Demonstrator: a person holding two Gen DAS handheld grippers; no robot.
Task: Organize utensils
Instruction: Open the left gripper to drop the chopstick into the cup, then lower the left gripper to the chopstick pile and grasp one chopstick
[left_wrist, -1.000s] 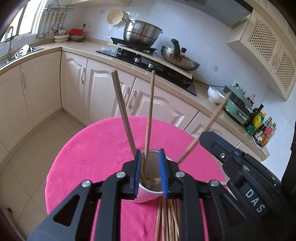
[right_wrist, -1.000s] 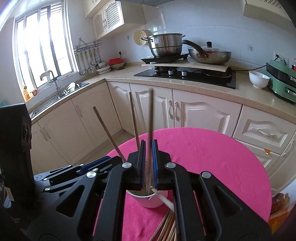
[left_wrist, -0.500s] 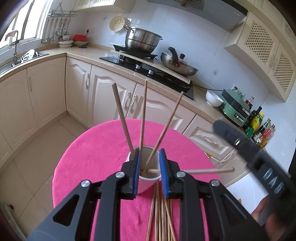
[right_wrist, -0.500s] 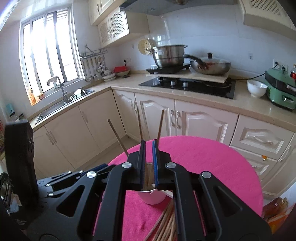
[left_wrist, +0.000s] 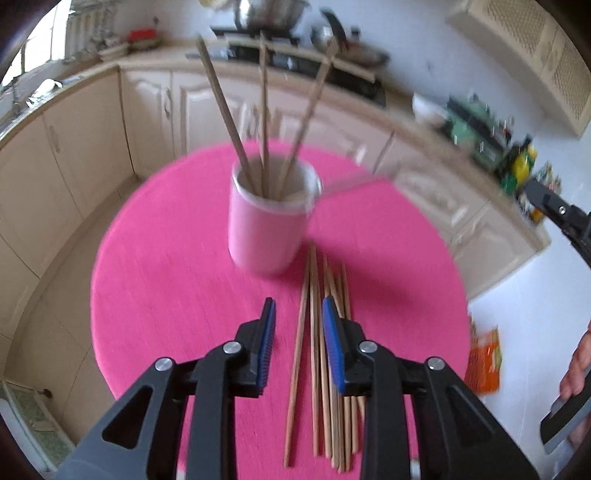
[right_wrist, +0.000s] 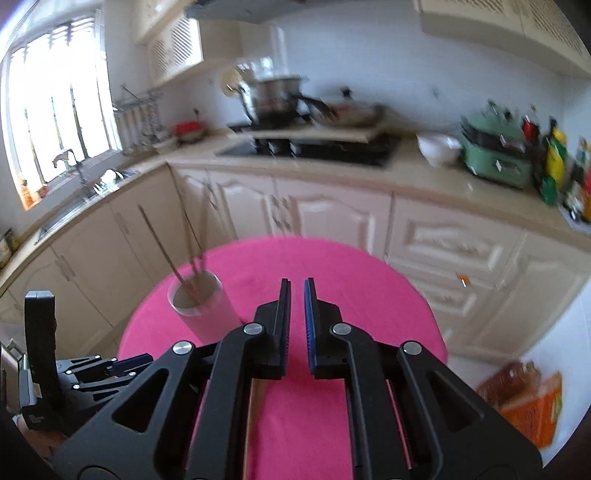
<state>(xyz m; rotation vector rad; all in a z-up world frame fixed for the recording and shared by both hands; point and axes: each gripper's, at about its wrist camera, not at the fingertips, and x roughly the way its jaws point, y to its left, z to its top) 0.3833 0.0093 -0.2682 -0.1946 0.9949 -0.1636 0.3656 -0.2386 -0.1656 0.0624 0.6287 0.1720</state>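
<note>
One white cup (left_wrist: 266, 221) stands near the middle of a round table covered in a pink cloth (left_wrist: 166, 280), and three chopsticks (left_wrist: 263, 110) stand in it, leaning apart like a fan; a fourth stick (left_wrist: 351, 181), blurred, lies across the cup's right rim and points toward the cabinets. In front of the cup, flat on the cloth, lies a loose bundle of chopsticks (left_wrist: 316, 332), roughly eight, though they overlap and the blur makes an exact count uncertain; their far tips reach almost to the cup's base. The left gripper (left_wrist: 298, 314) hovers over the near part of this bundle with its jaws opening; two or three of the sticks show in the gap between the blue pads, below them, and nothing is gripped. The right gripper (right_wrist: 297, 291) is off to the right of the table, clenched and empty, with only bare pink cloth showing past its tips; from its view the cup sits to the left and the left gripper's body shows at the lower left edge. A person's hand (left_wrist: 576, 365) holds the right gripper's handle at the far right of the left view. Around the table run cream cabinets (right_wrist: 332, 218), a hob with a steel pot (right_wrist: 273, 96) and a pan (right_wrist: 351, 114), a white bowl (right_wrist: 437, 147), a green appliance (right_wrist: 495, 155), several bottles, a sink under a window, and an orange packet (right_wrist: 535, 410) on the floor.
</note>
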